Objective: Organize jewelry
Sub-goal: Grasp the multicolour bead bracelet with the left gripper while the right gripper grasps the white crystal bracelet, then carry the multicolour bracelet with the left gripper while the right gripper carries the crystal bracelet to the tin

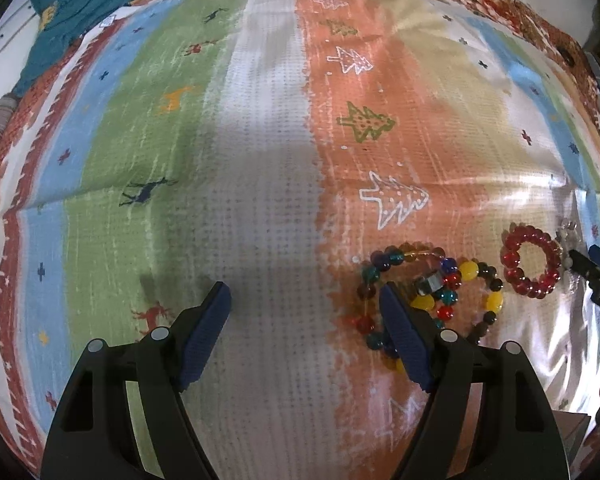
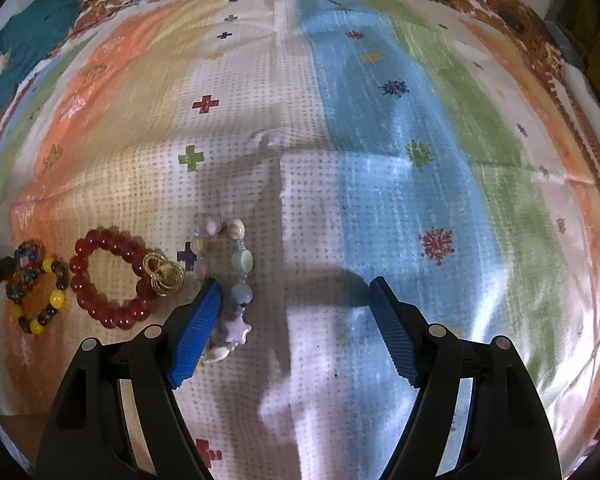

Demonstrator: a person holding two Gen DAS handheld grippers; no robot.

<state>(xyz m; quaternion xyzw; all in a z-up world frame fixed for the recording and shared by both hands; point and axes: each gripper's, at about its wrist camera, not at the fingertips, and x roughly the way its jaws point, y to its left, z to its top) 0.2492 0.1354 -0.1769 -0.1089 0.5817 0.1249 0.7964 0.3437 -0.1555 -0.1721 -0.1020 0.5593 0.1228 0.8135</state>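
Two tools, left tool and right tool, jaws apart, empty, over bracelets, no legible writing.

In the left wrist view, the lower part of the multicoloured glass-bead bracelet is hidden behind a blue pad. The silvery trinket beside the red bead ring is too glary to identify. In the right wrist view, the pastel shell-and-star bracelet is partly covered. The teal cloth is cut off at the bedspread's far left corner.
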